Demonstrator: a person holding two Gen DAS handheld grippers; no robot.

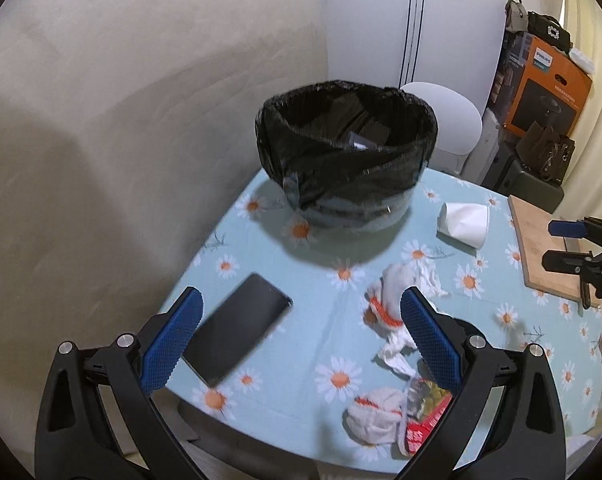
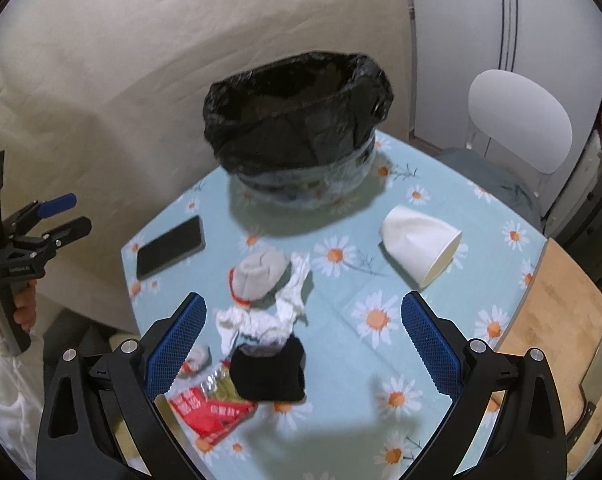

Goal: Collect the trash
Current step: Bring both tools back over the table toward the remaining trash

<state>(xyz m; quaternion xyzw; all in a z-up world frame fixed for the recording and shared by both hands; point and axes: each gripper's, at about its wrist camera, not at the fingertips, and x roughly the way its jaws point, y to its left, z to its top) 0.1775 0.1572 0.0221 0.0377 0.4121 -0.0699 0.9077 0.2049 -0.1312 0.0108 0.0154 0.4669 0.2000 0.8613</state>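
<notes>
A bin lined with a black bag (image 1: 345, 152) (image 2: 297, 128) stands at the far side of the table. A white paper cup (image 1: 463, 219) (image 2: 419, 242) lies on its side to its right. Crumpled white tissue (image 1: 425, 276) (image 2: 261, 320), a grey-white sock with a red band (image 1: 389, 300) (image 2: 259, 276), a black sock (image 2: 269, 370) and a red snack wrapper (image 1: 421, 424) (image 2: 211, 410) lie near the front. My left gripper (image 1: 301, 340) is open above the table, empty. My right gripper (image 2: 303, 344) is open and empty above the pile.
A black phone (image 1: 237, 328) (image 2: 171, 246) lies at the table's left. A wooden board (image 1: 549, 240) (image 2: 557, 320) lies at the right. A white chair (image 2: 517, 120) stands behind the table, boxes (image 1: 541, 92) beyond it. The daisy tablecloth (image 1: 321, 360) covers the table.
</notes>
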